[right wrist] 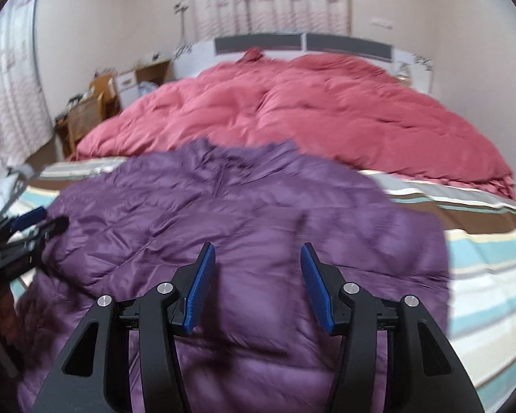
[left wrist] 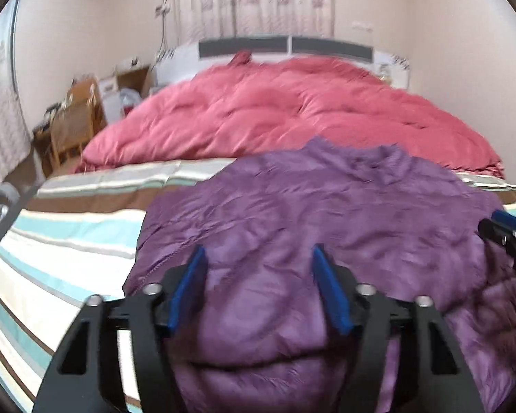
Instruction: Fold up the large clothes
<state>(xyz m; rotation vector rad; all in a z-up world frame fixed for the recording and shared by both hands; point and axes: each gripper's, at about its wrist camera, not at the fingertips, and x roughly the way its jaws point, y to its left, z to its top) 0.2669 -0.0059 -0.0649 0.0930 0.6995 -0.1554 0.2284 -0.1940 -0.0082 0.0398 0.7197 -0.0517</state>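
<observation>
We see the purple jacket [left wrist: 326, 213] flat on the striped bed [left wrist: 68, 241], probably just beneath left gripper [left wrist: 259, 268] and right gripper [right wrist: 258, 265], jaws wide, empty.

Soft, even daylight comes through the curtains [left wrist: 254, 0] at the back; no hard glare. Both views are motion-blurred, most on the jacket [right wrist: 244, 227] and quilt [left wrist: 292, 110]. Fisheye bending curves the bed [left wrist: 62, 241] stripes and walls, with dark vignette corners. Faint shadows lie under the fingers [right wrist: 203, 285].
</observation>
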